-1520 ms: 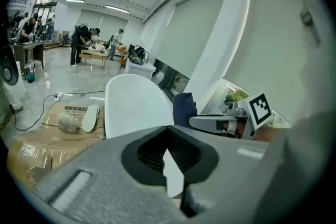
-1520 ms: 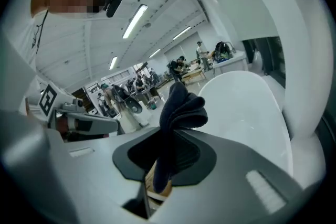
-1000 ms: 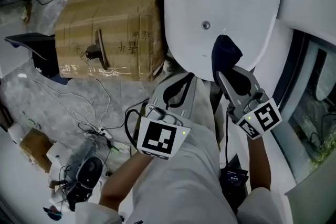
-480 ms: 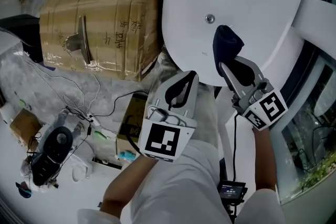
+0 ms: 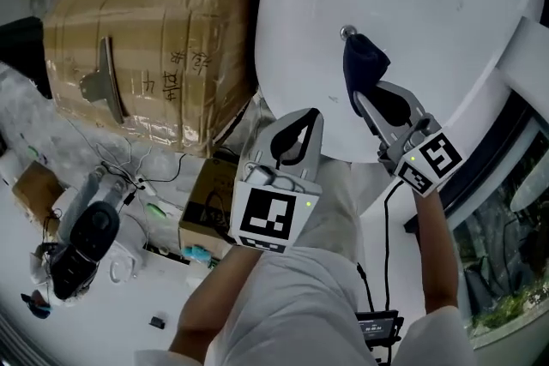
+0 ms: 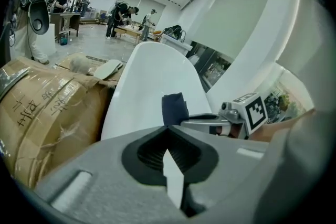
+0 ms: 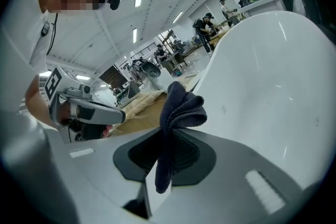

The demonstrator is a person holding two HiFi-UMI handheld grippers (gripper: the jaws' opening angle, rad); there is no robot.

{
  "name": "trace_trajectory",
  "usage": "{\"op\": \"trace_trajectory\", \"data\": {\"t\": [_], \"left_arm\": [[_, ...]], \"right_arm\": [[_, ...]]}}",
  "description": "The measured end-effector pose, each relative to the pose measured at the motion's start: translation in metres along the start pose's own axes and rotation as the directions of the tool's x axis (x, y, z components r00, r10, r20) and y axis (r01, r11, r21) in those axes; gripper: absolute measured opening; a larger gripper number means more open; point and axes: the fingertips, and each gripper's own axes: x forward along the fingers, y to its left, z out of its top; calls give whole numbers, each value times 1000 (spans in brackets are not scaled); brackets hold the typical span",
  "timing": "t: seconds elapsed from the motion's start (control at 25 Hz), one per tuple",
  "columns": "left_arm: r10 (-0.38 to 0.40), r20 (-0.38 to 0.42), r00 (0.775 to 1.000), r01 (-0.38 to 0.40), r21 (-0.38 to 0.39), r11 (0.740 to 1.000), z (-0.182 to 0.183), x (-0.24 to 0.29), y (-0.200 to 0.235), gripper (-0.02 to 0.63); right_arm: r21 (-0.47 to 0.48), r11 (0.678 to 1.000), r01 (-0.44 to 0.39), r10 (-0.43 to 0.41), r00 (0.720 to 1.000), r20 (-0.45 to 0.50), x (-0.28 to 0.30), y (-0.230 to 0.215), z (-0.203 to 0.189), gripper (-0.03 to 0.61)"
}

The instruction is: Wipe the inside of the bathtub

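Cloth [image 7: 181, 107], dark blue and folded, is sitting pinched in the right gripper [image 7: 165, 149], whose jaws are closing tight on its middle; a bunched end is sticking out ahead of them and a loose tail is drooping behind. In the head view it is hovering over the tub [image 5: 412, 4], just beside a small metal fitting [image 5: 347, 33] in the white surface; whether it is touching the tub cannot be told.

The cloth is looking light, soft and limp, so it will probably be folding and dragging rather than pushing. The hold across the middle is leaving a thick wad forward, which seems the right part to press against the surface. The left gripper [image 6: 169, 157] is carrying nothing, its jaws meeting with no gap, and is waiting near the tub's lower rim, well apart from the cloth.

The tub is showing smooth, glossy and curved, likely slippery, so the wad may be sliding easily yet needing steady pressure to follow the curve. The fitting could be snagging the fabric.

A taped cardboard box [image 5: 146, 39] is standing right against the tub's left side, and cables [image 5: 129, 171] are trailing over the floor below it. Farther back, people are working at benches in a large, brightly lit hall.
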Motion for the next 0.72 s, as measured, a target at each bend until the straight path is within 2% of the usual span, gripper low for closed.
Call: {"op": "trace_trajectory", "data": {"t": [0.16, 0.4, 0.48, 0.56, 0.72], "left_arm": [[13, -21, 1000, -13, -17, 1000, -8, 35, 19, -3], [-34, -86, 996, 40, 69, 997, -11, 87, 39, -3], [-36, -107, 994, 50, 127, 991, -10, 103, 44, -3], [-35, -141, 989, 66, 223, 973, -11, 121, 46, -3], [-96, -215, 972, 166, 334, 928, -13, 154, 38, -5]], "right_arm": [[13, 1000, -3, 3, 1000, -19, 18, -33, -14, 44], [9, 1000, -10, 10, 999, -38, 47, -77, -38, 44], [13, 1000, -17, 18, 999, -48, 54, -85, -48, 44], [16, 1000, -11, 12, 998, -56, 57, -97, -56, 44], [31, 1000, 3, -1, 998, -65, 60, -119, -71, 46]]}}
